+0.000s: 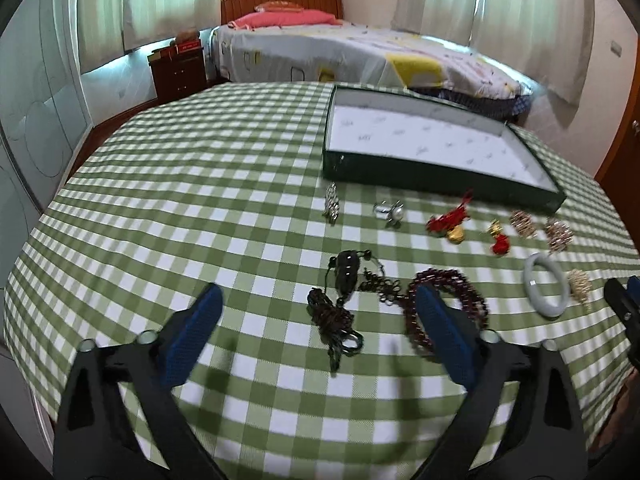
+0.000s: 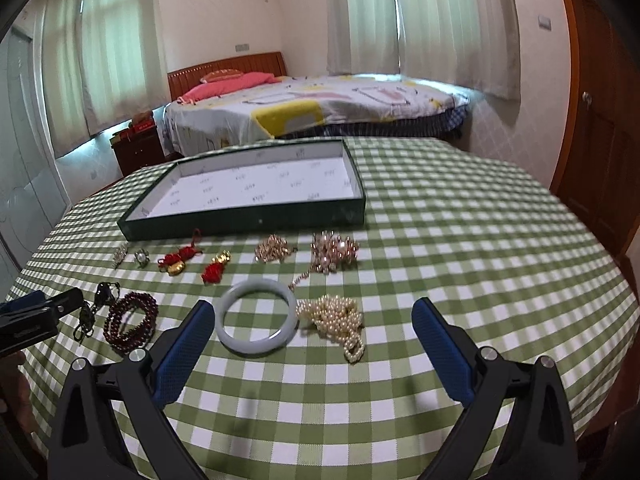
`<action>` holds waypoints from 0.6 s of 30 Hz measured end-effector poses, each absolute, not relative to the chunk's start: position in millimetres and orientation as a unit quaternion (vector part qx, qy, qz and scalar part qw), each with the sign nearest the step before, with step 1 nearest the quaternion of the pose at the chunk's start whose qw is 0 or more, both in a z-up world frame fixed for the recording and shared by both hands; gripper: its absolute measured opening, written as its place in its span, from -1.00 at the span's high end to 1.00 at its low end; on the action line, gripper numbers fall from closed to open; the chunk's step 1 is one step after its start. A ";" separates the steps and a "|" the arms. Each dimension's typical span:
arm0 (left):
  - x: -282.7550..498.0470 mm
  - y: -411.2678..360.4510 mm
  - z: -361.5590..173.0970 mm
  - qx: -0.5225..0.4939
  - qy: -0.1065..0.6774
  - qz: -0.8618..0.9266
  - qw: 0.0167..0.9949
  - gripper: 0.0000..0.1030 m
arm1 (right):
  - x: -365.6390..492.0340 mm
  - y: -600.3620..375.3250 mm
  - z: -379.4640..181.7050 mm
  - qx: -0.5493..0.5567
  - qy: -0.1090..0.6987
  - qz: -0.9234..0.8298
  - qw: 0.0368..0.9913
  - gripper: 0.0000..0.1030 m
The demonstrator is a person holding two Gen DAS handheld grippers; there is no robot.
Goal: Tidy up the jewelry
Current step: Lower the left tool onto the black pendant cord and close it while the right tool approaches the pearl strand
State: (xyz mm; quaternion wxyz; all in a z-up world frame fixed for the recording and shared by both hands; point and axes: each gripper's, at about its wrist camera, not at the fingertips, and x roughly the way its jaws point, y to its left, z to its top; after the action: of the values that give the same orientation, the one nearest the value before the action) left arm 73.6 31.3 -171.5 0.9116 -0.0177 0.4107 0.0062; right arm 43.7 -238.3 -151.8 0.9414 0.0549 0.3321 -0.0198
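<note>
A dark green tray [image 1: 440,178] with a white lining stands empty at the back of the checked tablecloth [image 1: 200,200]. Jewelry lies loose in front of it. My left gripper [image 1: 318,296] hangs open above a black pendant on a cord [image 1: 347,272], with a dark red bead bracelet [image 1: 460,292] behind its right finger. My right gripper [image 2: 312,306] is open too, low over a pale jade bangle [image 2: 258,318] and a heap of pearls [image 2: 340,316]. Neither gripper holds anything.
Closer to the tray lie a silver brooch [image 1: 332,204], a pearl ring [image 1: 390,210], two red-and-gold charms [image 1: 448,224], and gold and pink chains [image 2: 334,254]. A bed [image 2: 320,104] and a nightstand [image 1: 178,72] stand beyond the table. A wooden door [image 2: 592,140] is at the right.
</note>
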 end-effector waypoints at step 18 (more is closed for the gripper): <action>114.5 40.1 -197.1 -0.021 0.443 0.002 0.896 -0.32 | 63.9 -243.7 -165.8 0.064 0.357 -0.011 0.932 -0.87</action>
State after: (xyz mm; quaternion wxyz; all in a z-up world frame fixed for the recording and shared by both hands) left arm 114.5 40.1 -197.1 0.8961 -0.0213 0.4434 0.0022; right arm 63.9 -243.7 -165.8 0.9320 0.0644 0.3565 -0.0113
